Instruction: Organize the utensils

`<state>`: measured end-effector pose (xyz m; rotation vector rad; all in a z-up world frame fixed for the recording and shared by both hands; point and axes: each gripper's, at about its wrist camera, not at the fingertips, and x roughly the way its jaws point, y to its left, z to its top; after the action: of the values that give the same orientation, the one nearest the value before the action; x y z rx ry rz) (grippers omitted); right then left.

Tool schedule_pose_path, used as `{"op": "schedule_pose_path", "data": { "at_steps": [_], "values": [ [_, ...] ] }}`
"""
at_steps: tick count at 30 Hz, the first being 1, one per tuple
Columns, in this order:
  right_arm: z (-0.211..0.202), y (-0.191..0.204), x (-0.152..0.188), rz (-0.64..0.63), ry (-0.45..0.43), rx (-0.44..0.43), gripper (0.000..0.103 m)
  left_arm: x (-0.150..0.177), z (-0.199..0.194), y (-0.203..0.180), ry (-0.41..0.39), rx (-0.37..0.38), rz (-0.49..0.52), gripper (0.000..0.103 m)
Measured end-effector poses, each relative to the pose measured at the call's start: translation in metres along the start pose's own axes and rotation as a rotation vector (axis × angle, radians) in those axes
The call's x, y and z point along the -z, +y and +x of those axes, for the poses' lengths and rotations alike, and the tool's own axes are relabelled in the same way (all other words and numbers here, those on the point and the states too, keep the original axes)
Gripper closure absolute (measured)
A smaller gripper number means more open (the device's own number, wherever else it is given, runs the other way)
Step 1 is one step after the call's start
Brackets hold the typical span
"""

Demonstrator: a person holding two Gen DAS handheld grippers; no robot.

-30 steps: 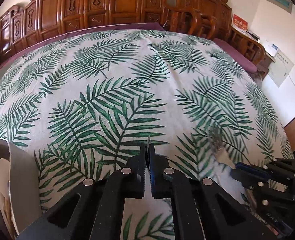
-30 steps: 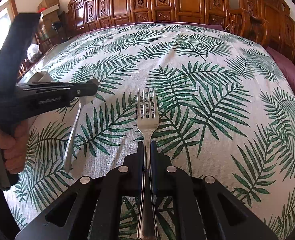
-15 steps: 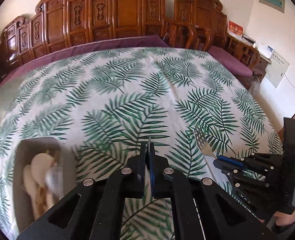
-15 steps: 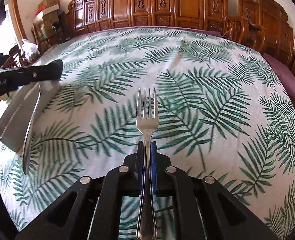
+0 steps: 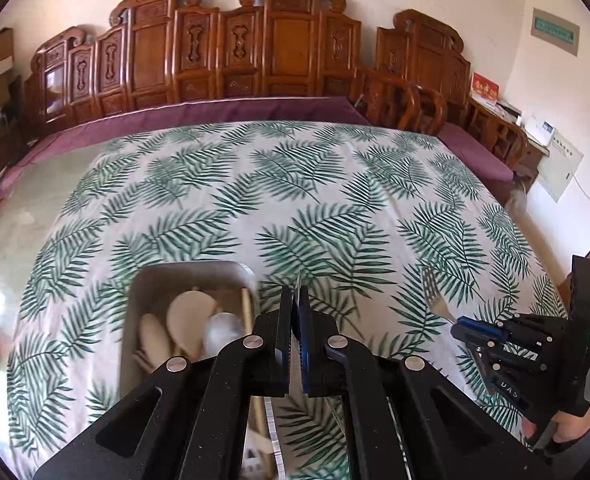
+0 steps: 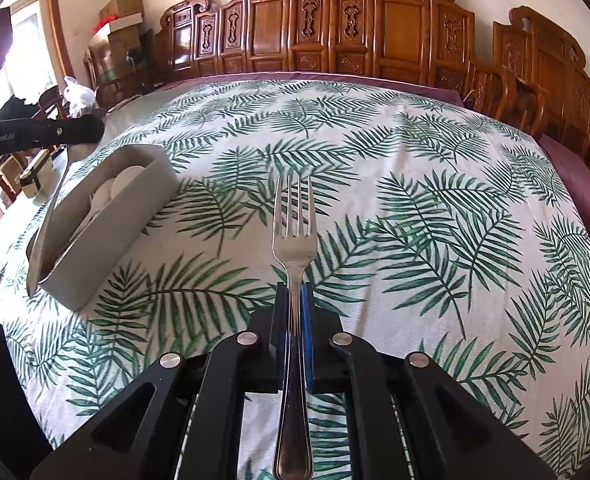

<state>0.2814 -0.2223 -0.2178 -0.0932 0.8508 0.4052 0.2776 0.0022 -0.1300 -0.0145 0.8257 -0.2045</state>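
My right gripper (image 6: pixel 293 292) is shut on a silver fork (image 6: pixel 293 236), tines pointing forward, above the leaf-print tablecloth; it also shows in the left wrist view (image 5: pixel 461 326) with the fork (image 5: pixel 433 294). My left gripper (image 5: pixel 295 300) is shut on a thin metal utensil (image 5: pixel 297 280), seen edge-on; in the right wrist view that utensil (image 6: pixel 49 220) hangs down from the left gripper (image 6: pixel 91 130) over the tray. A grey oblong tray (image 5: pixel 143 280) holds pale wooden spoons (image 5: pixel 185 320) and sits just left of the left gripper; it shows in the right wrist view too (image 6: pixel 107 240).
The table wears a palm-leaf cloth (image 6: pixel 415 200) over a purple one (image 5: pixel 215 112). Carved wooden chairs (image 5: pixel 255 48) line the far edge. Boxes and bags (image 6: pixel 115 20) stand at the far left.
The left gripper has swung left and up, so the tray has come from the left edge to just beside its fingers. The right gripper holds the fork steady.
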Motion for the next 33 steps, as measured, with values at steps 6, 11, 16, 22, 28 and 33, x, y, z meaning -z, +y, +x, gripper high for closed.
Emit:
{"op": "schedule_pose_path", "data": {
  "at_steps": [6, 11, 16, 22, 28, 33],
  "values": [
    [-0.006, 0.012, -0.001, -0.002, -0.008, -0.011, 0.095, -0.001, -0.006, 0.028, -0.011, -0.012, -0.006, 0.101],
    [-0.011, 0.027, -0.007, -0.022, -0.021, -0.02, 0.095, 0.003, 0.003, 0.049, 0.003, -0.058, 0.021, 0.101],
    [-0.015, 0.045, -0.016, -0.045, -0.029, -0.032, 0.095, 0.016, 0.025, 0.066, 0.057, -0.098, 0.048, 0.101],
    [-0.021, 0.066, -0.027, -0.054, -0.047, -0.062, 0.095, 0.032, 0.043, 0.078, 0.108, -0.099, 0.027, 0.101],
    [-0.02, 0.089, -0.04, -0.068, -0.057, -0.086, 0.095, 0.038, 0.049, 0.085, 0.127, -0.085, 0.004, 0.101],
    [-0.018, 0.107, -0.05, -0.084, -0.061, -0.1, 0.095, 0.034, 0.038, 0.092, 0.096, -0.073, -0.026, 0.088]
  ]
}}
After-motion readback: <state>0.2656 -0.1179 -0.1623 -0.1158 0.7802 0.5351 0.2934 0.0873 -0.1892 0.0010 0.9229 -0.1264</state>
